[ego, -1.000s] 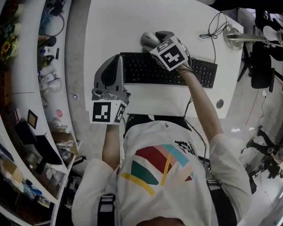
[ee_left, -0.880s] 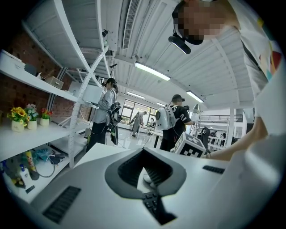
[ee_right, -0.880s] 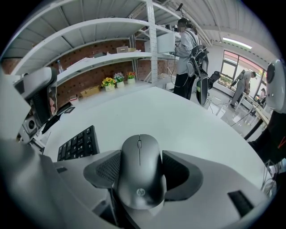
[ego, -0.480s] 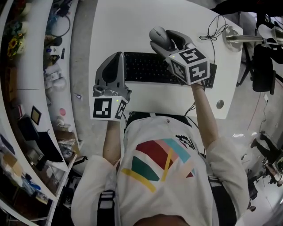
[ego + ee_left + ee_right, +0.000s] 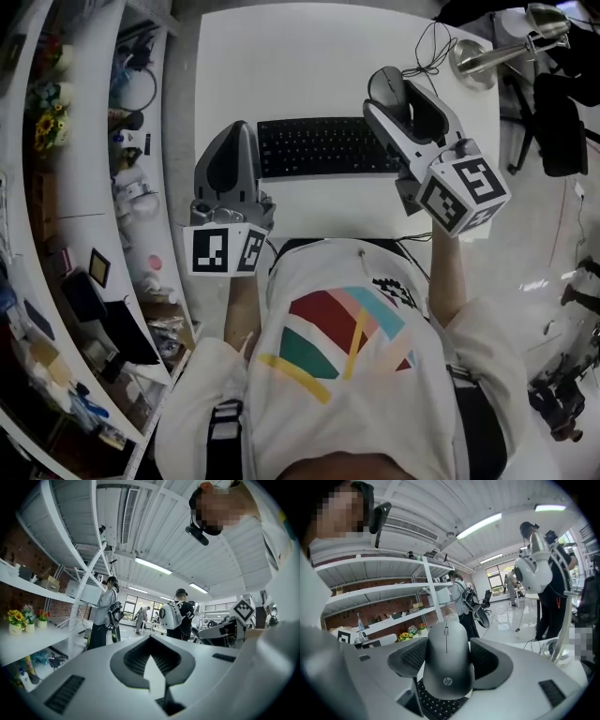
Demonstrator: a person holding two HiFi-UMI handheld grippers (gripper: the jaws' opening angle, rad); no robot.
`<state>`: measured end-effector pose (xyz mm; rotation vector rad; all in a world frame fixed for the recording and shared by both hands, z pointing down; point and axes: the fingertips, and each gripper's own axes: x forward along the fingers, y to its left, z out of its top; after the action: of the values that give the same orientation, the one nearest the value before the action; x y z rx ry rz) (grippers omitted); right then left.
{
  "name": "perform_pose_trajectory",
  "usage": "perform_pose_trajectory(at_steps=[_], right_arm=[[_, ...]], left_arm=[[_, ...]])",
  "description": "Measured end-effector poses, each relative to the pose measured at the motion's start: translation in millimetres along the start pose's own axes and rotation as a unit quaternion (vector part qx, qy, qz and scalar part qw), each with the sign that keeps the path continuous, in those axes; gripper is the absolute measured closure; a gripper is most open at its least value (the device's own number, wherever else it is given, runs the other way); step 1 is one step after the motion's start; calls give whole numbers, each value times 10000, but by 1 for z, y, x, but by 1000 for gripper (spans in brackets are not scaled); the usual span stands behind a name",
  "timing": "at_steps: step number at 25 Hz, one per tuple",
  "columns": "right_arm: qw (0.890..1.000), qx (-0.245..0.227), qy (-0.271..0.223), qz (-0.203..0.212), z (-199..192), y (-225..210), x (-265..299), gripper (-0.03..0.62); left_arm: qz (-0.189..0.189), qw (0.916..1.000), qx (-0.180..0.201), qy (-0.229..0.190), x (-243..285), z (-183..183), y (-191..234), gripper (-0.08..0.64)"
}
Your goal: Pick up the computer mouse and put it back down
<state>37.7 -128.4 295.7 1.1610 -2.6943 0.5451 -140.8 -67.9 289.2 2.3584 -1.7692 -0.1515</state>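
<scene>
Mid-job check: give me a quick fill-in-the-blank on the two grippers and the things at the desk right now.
1. The right gripper is shut on the computer mouse, whose logo reads ____.
2. The left gripper has its jaws together and holds ____.
3. In the head view the black keyboard lies ____ the two grippers.

Missing words: hp; nothing; between.

Left tool (image 5: 236,131) level, jaws together; right tool (image 5: 392,94) aloft, clamped.
</scene>
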Motion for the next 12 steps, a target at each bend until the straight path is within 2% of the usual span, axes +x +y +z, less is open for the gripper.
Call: perform_pose_trajectory(at_steps=[3,6,12], right_arm=[[9984,-38,-468,-320,11,0,-35,291],[9963,-53,-716,-471,11,2,-62,291],[9962,139,-663,-545,-8,-7,-80,291]], left_arm=[[-57,9998,201,39,1,4,-11,515],[-120,9992,371,18,5,9,-21,515],[-212,9988,410,-131,8,19,-35,515]])
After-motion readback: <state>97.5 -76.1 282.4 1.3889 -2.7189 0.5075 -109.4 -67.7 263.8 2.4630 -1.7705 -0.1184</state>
